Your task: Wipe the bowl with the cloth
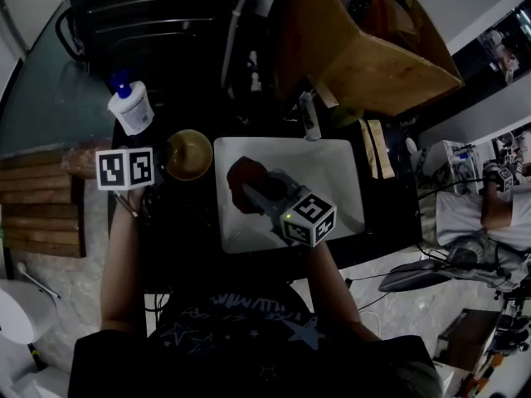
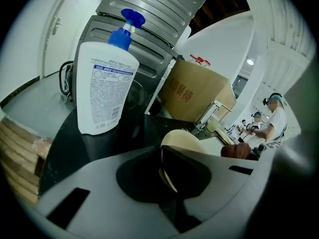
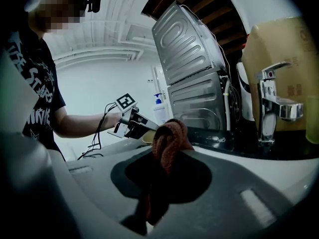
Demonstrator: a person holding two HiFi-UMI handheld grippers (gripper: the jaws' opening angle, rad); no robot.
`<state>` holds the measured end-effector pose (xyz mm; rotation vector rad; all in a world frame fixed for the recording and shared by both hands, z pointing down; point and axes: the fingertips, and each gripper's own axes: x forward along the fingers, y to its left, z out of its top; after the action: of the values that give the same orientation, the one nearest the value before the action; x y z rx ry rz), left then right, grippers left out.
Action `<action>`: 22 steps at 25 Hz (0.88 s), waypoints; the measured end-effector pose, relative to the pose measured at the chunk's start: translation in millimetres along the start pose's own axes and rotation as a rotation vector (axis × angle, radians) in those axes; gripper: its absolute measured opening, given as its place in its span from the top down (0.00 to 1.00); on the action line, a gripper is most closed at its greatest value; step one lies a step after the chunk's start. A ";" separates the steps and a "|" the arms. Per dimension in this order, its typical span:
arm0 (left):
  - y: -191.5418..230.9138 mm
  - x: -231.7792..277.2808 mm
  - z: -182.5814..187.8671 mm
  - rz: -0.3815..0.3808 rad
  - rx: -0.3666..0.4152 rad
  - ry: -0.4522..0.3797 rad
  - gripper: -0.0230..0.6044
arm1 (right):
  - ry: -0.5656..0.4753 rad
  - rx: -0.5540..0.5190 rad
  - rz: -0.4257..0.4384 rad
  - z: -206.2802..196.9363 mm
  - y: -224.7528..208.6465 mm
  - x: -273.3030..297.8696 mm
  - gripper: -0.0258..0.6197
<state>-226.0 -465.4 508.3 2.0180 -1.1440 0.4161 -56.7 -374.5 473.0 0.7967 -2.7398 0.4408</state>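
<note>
A tan bowl (image 1: 189, 154) stands on the dark counter left of the sink. My left gripper (image 1: 163, 172) is at its near-left rim. In the left gripper view the bowl (image 2: 185, 142) shows cream, and the left gripper (image 2: 167, 172) is shut on its rim. A reddish-brown cloth (image 1: 243, 181) hangs bunched over the white sink (image 1: 332, 172), with my right gripper (image 1: 253, 196) shut on it. The cloth (image 3: 169, 136) rises from the jaws of the right gripper (image 3: 160, 166) in its own view. The two grippers are apart, and the cloth does not touch the bowl.
A white bottle with a blue pump (image 1: 131, 106) stands behind the bowl, large in the left gripper view (image 2: 105, 86). A chrome faucet (image 3: 271, 103) is at the sink's back edge (image 1: 309, 116). Behind it are a metal rack (image 1: 158, 15) and a cardboard box (image 1: 365, 48). Wooden slats (image 1: 37, 214) lie at the left.
</note>
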 end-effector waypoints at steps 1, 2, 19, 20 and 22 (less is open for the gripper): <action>0.5 0.6 0.8 0.004 0.003 0.003 0.93 | -0.002 0.002 -0.001 0.0 0.6 0.5 0.87; 0.5 1.3 1.4 0.006 0.007 0.004 0.93 | -0.005 0.004 -0.002 -0.4 1.1 0.9 0.87; -1.4 -19.4 24.1 0.043 0.037 -0.143 0.92 | -0.043 0.028 -0.018 0.6 3.7 -12.7 0.87; -3.2 -23.5 24.6 0.050 0.039 -0.154 0.93 | -0.047 0.028 -0.021 1.1 3.5 -14.8 0.87; -9.5 -32.5 23.6 0.061 0.051 -0.177 0.93 | -0.055 0.026 -0.026 2.2 3.1 -19.5 0.87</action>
<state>-237.8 -461.2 469.0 2.1019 -1.3169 0.3038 -42.8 -363.5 464.0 0.8626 -2.7764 0.4570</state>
